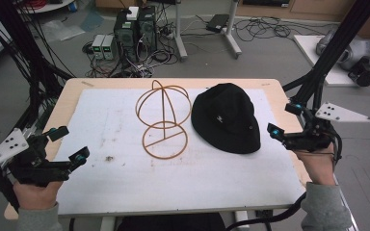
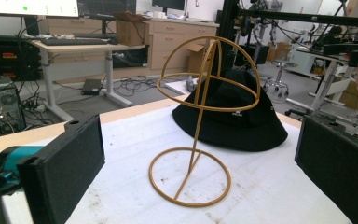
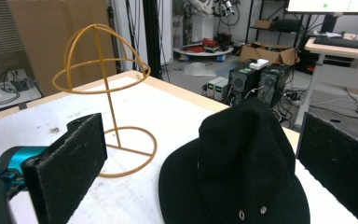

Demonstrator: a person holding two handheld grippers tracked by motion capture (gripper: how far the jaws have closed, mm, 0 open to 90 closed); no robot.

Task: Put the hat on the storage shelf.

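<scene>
A black bucket hat (image 1: 227, 117) lies flat on the white mat (image 1: 125, 178), right of centre. Beside it on its left stands a gold wire hat stand (image 1: 163, 118) with a round base and a domed top. My left gripper (image 1: 69, 143) hovers open at the table's left edge, aimed at the hat stand (image 2: 200, 121), with the hat (image 2: 233, 119) behind it. At the right edge my right gripper (image 1: 283, 119) is open too, just off the hat's brim. In the right gripper view the hat (image 3: 242, 172) sits between the jaws, and the stand (image 3: 107, 98) is to its left.
The wooden table (image 1: 67, 94) carries the white mat, which has a small dark speck (image 1: 109, 158) near the left gripper. Black frame posts (image 1: 337, 43) rise at both sides. Computers and cables (image 1: 135, 33) sit on the floor beyond the far edge.
</scene>
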